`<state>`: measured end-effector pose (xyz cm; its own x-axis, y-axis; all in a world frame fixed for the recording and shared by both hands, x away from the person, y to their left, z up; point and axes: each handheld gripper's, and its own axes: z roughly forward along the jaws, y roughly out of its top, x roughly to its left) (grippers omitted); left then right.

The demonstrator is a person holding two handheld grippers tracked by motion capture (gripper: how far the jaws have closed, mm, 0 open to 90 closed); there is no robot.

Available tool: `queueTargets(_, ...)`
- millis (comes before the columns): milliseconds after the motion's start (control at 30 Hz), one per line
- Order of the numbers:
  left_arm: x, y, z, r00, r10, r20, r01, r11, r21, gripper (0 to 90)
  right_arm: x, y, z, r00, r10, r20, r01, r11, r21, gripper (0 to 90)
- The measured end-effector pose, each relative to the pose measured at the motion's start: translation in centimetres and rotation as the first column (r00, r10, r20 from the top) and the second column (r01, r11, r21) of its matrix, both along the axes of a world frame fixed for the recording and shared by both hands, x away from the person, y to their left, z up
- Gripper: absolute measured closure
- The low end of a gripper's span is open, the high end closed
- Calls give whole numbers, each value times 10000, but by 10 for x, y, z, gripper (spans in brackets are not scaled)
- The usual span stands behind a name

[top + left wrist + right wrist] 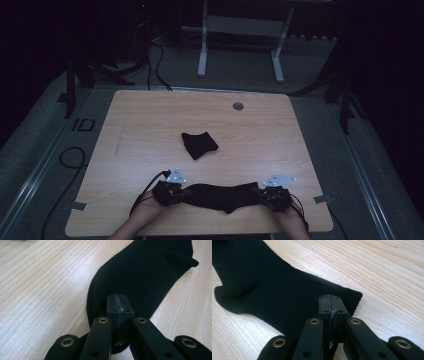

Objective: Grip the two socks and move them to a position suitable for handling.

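Observation:
A long black sock (222,196) lies stretched flat along the near edge of the wooden table (150,115), between my two grippers. My left gripper (187,192) is shut on its rounded toe end (140,272); in the left gripper view the jaws (120,300) meet with fabric pinched between them. My right gripper (258,193) is shut on the ribbed cuff end (274,290), its jaws (332,301) pressed together at the cuff's edge. A second black sock (199,144), folded into a small bundle, rests near the middle of the table.
A round grommet hole (238,106) sits near the table's far edge. Cables (70,160) trail off the left side onto the floor. A white desk frame (240,45) stands beyond the table.

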<state>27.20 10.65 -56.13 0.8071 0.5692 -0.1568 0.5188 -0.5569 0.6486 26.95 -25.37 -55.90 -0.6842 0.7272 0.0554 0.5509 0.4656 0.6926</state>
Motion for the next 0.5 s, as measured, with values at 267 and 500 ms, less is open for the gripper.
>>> queueTargets(267,-4,5,9,9997,-156,171,168,9970,-751,744,2,2,10,9998,198,23,-198,9992,345,728)
queueTargets(500,-7,26,21,9959,-78,906,215,9881,-1522,577,13,10,41,9961,524,709,-579,9953,774,487)
